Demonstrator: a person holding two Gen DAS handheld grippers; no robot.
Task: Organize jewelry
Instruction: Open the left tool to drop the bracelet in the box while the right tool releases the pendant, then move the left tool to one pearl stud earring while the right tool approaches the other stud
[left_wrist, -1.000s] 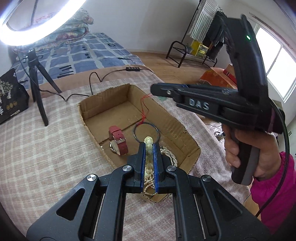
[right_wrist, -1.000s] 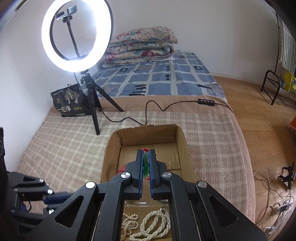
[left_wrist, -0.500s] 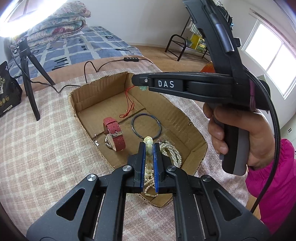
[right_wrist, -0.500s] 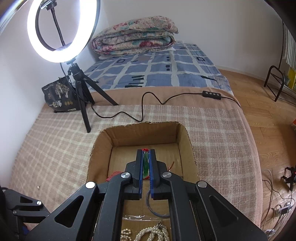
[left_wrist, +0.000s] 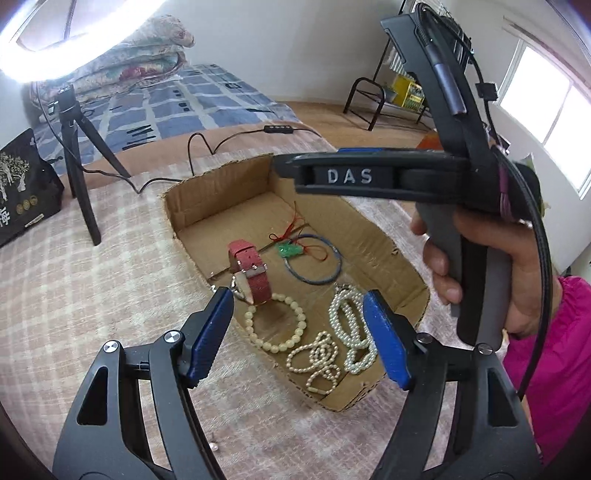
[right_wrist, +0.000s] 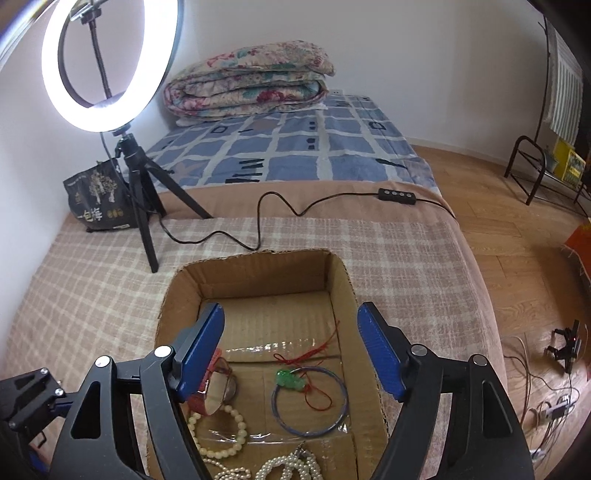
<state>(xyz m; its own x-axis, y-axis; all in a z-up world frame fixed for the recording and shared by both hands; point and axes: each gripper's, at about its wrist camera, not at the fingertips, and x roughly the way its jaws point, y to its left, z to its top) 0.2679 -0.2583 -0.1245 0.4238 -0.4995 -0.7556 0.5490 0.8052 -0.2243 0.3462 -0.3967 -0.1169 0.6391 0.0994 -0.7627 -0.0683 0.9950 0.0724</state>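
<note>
An open cardboard box (left_wrist: 388, 254) (right_wrist: 258, 273) lies on the checked blanket. On its floor are a red-strapped watch (left_wrist: 251, 269) (right_wrist: 201, 402), a green pendant on red cord (left_wrist: 290, 251) (right_wrist: 290, 380) resting across a thin blue ring (left_wrist: 317, 279) (right_wrist: 310, 430), a cream bead bracelet (left_wrist: 248, 321) (right_wrist: 240, 424) and a white pearl necklace (left_wrist: 347, 321) (right_wrist: 284, 465). My left gripper (left_wrist: 297, 299) hangs over the box's near end, jaws opening, the bracelet lying loose below them. My right gripper (right_wrist: 290, 310) (left_wrist: 288, 170) hovers above the pendant, jaws opening, nothing between its pads.
A ring light on a black tripod (right_wrist: 142, 206) (left_wrist: 79, 173) stands left of the box, its cable (right_wrist: 258, 221) trailing behind the box. A black bag (left_wrist: 22, 192) leans at the far left. A folded quilt (right_wrist: 251, 81) lies at the back. The bed's edge drops to wooden floor on the right.
Both grippers went from shut to wide apart. The bead bracelet left the left gripper and lies in the box. The green pendant left the right gripper and lies on the blue ring.
</note>
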